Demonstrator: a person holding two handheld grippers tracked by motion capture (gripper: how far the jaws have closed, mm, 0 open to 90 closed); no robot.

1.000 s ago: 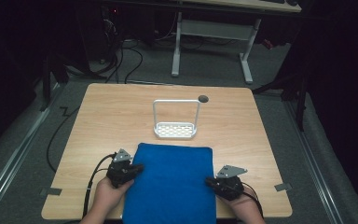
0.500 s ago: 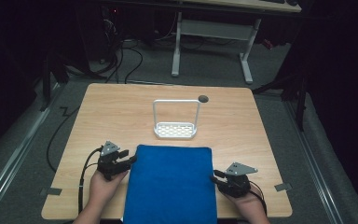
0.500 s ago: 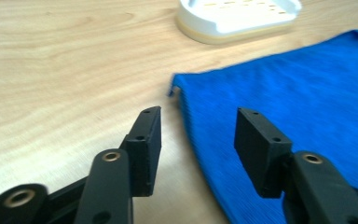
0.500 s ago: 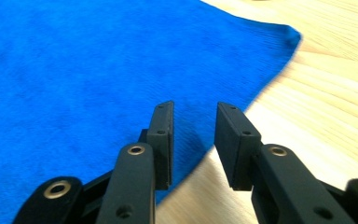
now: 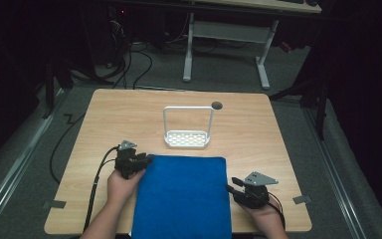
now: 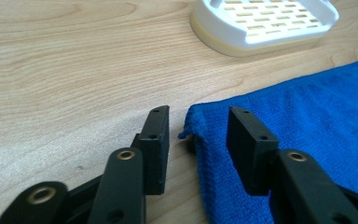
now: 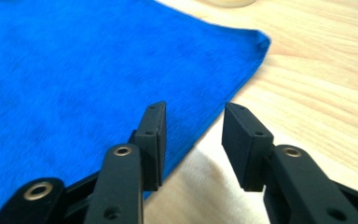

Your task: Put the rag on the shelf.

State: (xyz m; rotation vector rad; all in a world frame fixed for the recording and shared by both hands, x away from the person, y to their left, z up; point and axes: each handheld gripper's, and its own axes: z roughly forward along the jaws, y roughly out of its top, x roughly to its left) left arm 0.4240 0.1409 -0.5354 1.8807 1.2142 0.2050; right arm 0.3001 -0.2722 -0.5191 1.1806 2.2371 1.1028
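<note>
A flat blue terry-cloth towel (image 5: pixel 181 196) lies spread across the lower middle of the high view, its near end running off the bottom of the frame, on a light wooden table (image 5: pixel 258 134). The step in hand looks like taking hold of the towel by its edges, probably to fold or lift it. The left gripper (image 5: pixel 142 162) sits at the towel's upper left corner; in the left gripper view its jaws stand apart, released, with the frayed corner of the cloth (image 6: pixel 193 123) lying in the gap between them but not yet pinched. The right gripper (image 5: pixel 233 185), low at the right of the high view, is beside the towel's right edge; in the right gripper view its jaws are likewise spread, straddling that edge (image 7: pixel 205 128) with nothing clenched. Just above the towel stands a white slotted plastic soap tray with a tall wire loop handle (image 5: pixel 187 138), near but apart from the cloth. The next move likely calls for pressing each pair of jaws low to the table and closing on a single layer of cloth, keeping clear of the tray.
</note>
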